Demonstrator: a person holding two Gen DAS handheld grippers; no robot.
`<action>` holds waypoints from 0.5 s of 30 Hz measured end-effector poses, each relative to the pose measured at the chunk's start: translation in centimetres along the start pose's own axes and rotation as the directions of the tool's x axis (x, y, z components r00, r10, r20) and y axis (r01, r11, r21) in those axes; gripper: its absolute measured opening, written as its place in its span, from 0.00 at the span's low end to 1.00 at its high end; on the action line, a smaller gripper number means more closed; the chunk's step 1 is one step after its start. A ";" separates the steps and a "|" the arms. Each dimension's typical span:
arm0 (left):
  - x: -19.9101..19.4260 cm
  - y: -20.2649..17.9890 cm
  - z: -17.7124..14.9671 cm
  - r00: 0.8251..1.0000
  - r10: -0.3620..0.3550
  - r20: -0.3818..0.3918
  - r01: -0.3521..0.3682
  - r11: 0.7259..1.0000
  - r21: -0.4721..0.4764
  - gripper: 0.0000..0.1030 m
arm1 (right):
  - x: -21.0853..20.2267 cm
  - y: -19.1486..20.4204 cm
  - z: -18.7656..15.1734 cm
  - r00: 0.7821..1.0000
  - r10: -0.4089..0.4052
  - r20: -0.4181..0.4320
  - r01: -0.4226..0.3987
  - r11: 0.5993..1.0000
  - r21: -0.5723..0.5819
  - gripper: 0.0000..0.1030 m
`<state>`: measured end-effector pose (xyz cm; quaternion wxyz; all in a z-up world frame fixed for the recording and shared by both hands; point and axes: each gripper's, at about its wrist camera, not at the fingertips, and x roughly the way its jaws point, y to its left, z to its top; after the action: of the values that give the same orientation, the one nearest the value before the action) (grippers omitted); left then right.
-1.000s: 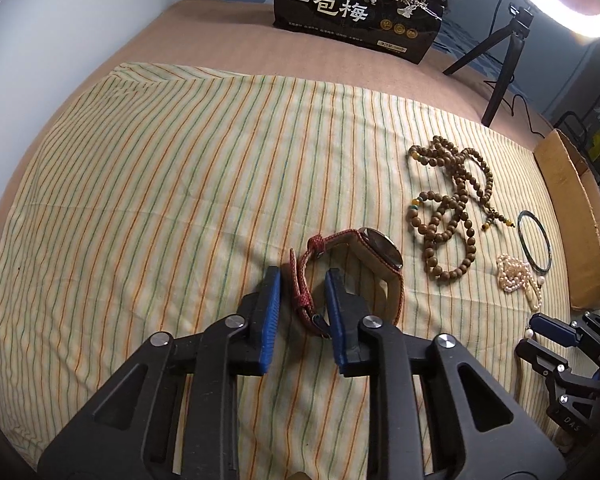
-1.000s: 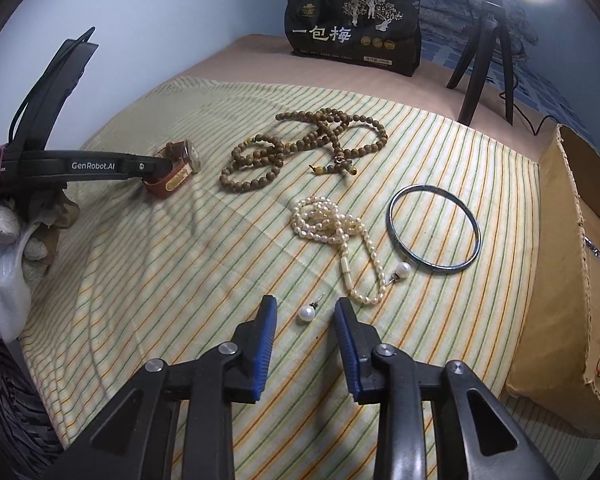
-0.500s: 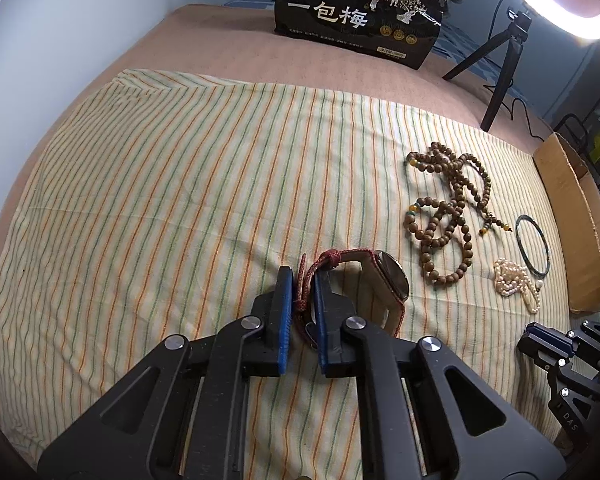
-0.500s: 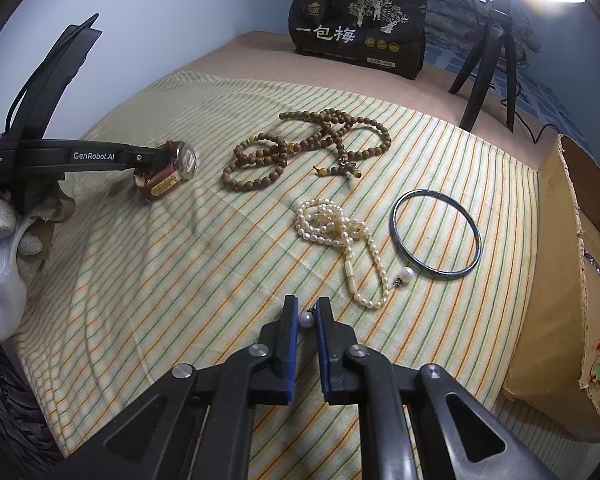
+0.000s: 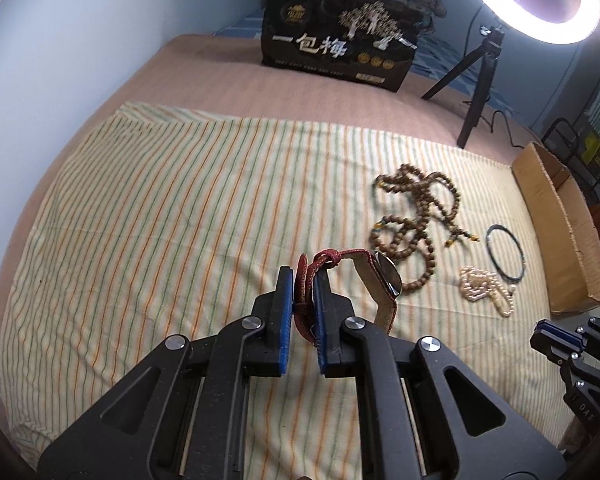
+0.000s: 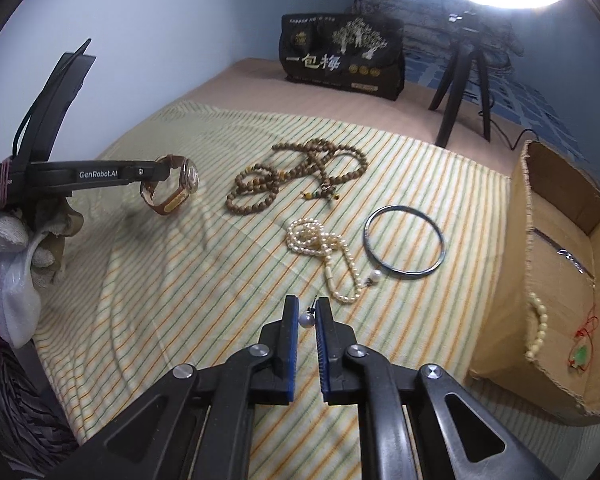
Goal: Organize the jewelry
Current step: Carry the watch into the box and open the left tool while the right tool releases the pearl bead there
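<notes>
Left gripper (image 5: 302,288) is clamping the watch (image 5: 376,280) by its red strap, jaws nearly closed with only the strap's thickness between the blue pads. The watch is hanging clear of the striped cloth (image 5: 160,220), case and dial sticking out to the right of the jaws (right wrist view confirms it: watch (image 6: 172,192) is dangling off the gripper tip above the cloth, a gloved hand (image 6: 8,240) is gripping the handle).

Moving right on the cloth: wooden bead strings (image 6: 296,176) are lying in a loose tangle, untouched. Just in front of them the pearl necklace (image 6: 320,248) is sitting in a heap with one strand trailing toward the camera. Beside it, the dark bangle (image 6: 404,242) is lying flat, near the necklace's end pearl; can't tell if they touch.

Right gripper (image 6: 306,320) is pinching a single pearl earring (image 6: 305,319) between its pads, jaws almost fully closed, the thin post poking up above the pearl. Whether the earring is off the cloth, can't tell.

Far right: the cardboard box (image 6: 540,208) is sitting at the cloth's edge, with a small bead string and a green pendant on red cord inside.
</notes>
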<state>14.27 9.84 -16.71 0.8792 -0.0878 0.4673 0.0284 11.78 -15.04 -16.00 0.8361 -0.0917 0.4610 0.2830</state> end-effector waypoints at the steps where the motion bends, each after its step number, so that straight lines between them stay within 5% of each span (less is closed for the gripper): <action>1: -0.4 -0.3 0.1 1.000 -0.005 0.009 0.005 1.000 0.005 0.08 | -0.3 -0.2 0.0 1.000 -0.001 0.005 0.001 1.000 0.004 0.06; 15: -4.3 -6.1 1.1 0.991 -0.103 0.085 0.096 0.992 0.078 0.08 | -5.6 -4.1 0.3 0.994 -0.052 0.098 0.046 0.997 0.066 0.06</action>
<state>13.58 4.19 -11.82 0.9020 -0.0771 0.4237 -0.0290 12.01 -20.48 -11.70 0.8671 -0.0623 0.4252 0.2518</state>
